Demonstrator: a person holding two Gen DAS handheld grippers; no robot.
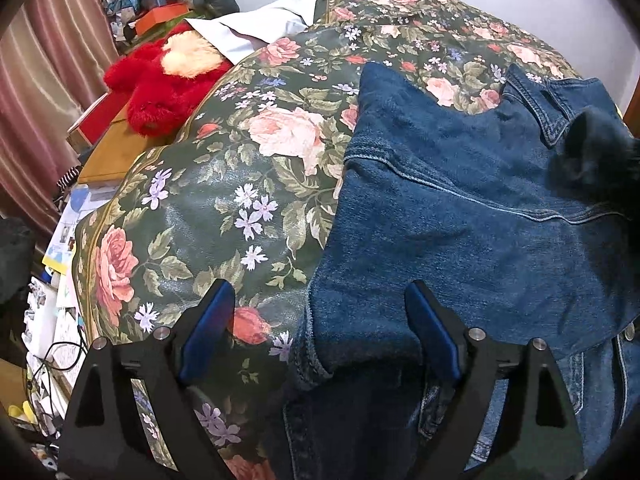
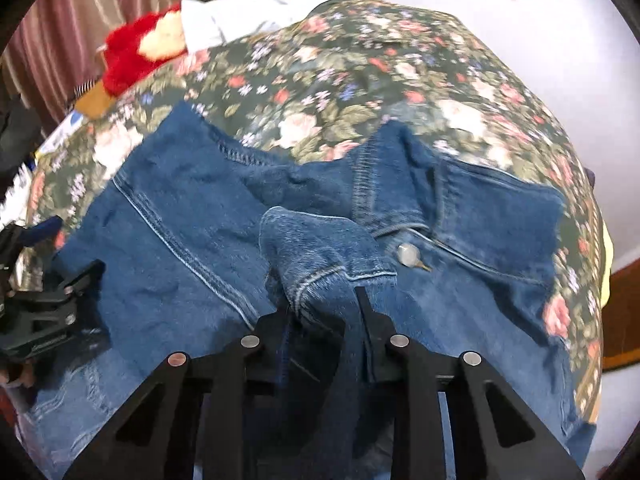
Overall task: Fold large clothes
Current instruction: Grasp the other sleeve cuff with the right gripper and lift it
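Floral bedspread point(image 1: 248, 184) carries a denim jacket point(image 1: 460, 208) near its edge. Right hand-held gripper point(image 2: 320, 316) pinches a denim fold; left hand-held gripper point(image 1: 320, 328) gapes empty. Thick fabric might slip free.

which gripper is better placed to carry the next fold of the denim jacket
Right. The right gripper is already shut on a bunched fold of the denim jacket, so it can likely carry it over. The left gripper is open, holding nothing, over the jacket's edge.
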